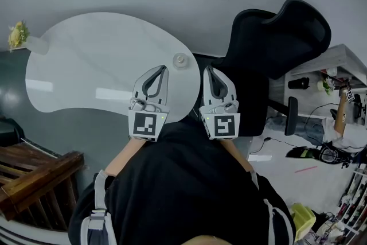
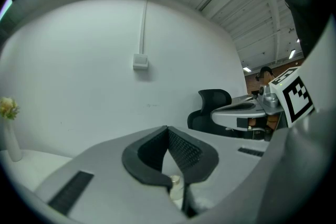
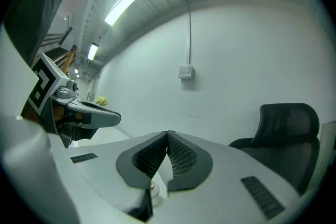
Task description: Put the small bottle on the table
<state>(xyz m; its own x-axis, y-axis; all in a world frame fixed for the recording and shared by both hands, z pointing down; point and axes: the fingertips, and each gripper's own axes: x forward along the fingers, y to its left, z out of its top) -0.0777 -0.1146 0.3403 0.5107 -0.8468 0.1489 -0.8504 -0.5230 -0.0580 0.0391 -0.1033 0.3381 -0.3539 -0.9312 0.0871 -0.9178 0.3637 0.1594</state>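
Seemed done with small clear bottle (image 1: 180,59) upright on rounded white table (image 1: 86,66), far of clenched, empty left gripper (image 1: 164,69) and right gripper (image 1: 207,69), needing only retreat

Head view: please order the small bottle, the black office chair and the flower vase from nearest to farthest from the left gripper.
1. small bottle: on the table, just ahead and right of the left gripper.
2. black office chair: beside the table, further right.
3. flower vase: at the table's far left end.
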